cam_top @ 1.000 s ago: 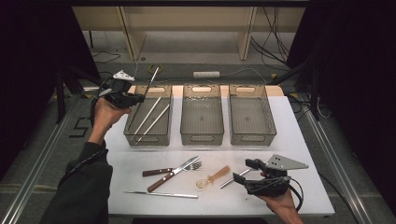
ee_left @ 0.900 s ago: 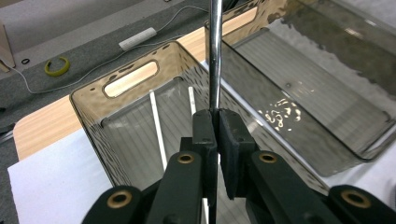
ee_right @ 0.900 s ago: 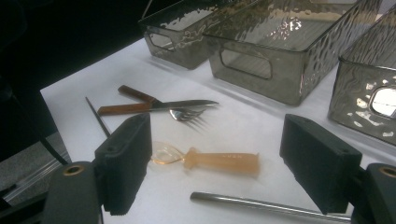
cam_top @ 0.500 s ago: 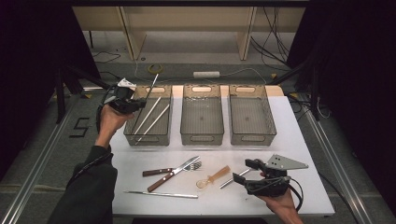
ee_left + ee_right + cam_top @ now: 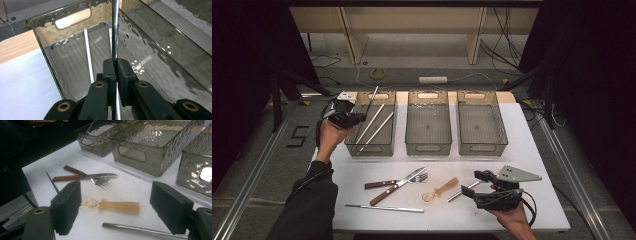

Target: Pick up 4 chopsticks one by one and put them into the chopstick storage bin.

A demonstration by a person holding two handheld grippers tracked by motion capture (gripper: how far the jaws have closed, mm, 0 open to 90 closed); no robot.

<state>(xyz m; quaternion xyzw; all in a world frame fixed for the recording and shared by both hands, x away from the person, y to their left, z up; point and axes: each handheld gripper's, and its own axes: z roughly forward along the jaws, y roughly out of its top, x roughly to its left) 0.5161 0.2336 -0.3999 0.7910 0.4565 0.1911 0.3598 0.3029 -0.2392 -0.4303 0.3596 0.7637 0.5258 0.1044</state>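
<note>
Left claw (image 5: 114,65) is clamped tight on a shiny metal rod (image 5: 115,27), pinching it near its lower part, at the near-left corner of the left bin (image 5: 388,146). From the high view the rod's long axis runs up and away from the claw, leaning toward the far side of the worktop (image 5: 532,150), with the top end poking past the bin's far rim. Its lower end goes out of sight behind the jaws, so can't tell if it touches the bin floor. Two white sticks (image 5: 376,125) already lie in that bin, slanted along roughly the same diagonal as the rod.

Right claw (image 5: 117,206) sits wide open, holding nothing, low over the near right part of the worktop. Between its jaws in the right gripper view there's a translucent orange spoon (image 5: 112,205) lying flat, bowl pointing left, and another metal rod (image 5: 140,229) just in front of it, lying crosswise.

Further out: a wooden-handled knife (image 5: 394,186) and fork (image 5: 398,181) crossed over each other, plus a thin metal skewer (image 5: 384,207) near the front edge. The middle bin (image 5: 428,148) and right bin (image 5: 482,147) stand alongside. Only readable writing is a "5" (image 5: 298,136) marked on the floor left of the worktop.
</note>
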